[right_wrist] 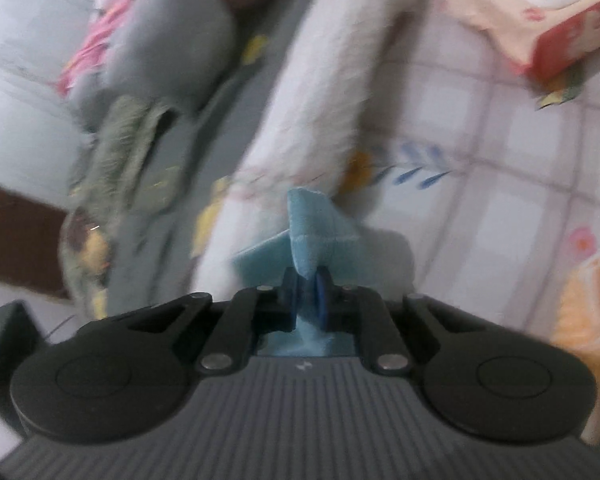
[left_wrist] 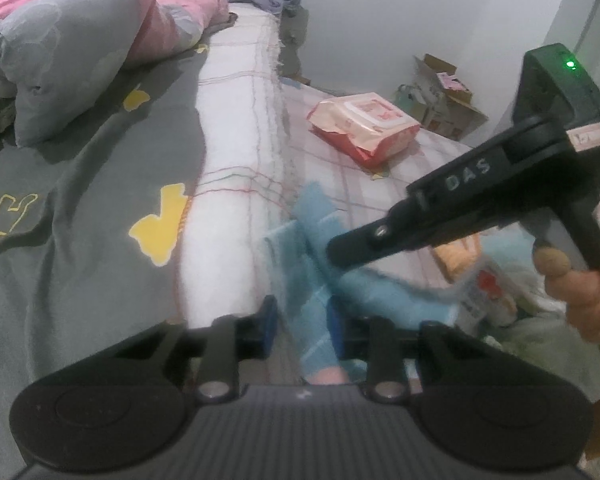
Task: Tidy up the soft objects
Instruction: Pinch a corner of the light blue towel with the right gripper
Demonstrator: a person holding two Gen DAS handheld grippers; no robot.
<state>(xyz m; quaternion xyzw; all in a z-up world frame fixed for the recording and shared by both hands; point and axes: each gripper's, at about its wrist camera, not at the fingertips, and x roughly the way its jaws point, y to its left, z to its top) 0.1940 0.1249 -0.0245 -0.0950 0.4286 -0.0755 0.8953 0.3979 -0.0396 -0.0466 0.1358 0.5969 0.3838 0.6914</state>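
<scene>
A light blue cloth hangs over the bed between both grippers. In the left wrist view my left gripper has its blue pads apart, with the cloth passing between them. My right gripper reaches in from the right and meets the cloth. In the right wrist view the right gripper is shut on the blue cloth, which sticks up past the pads. The right wrist view is blurred.
A rolled white blanket lies along the bed next to a grey sheet with yellow shapes. A grey pillow and a pink quilt lie at far left. A pink wipes pack lies on the checked sheet; boxes stand by the wall.
</scene>
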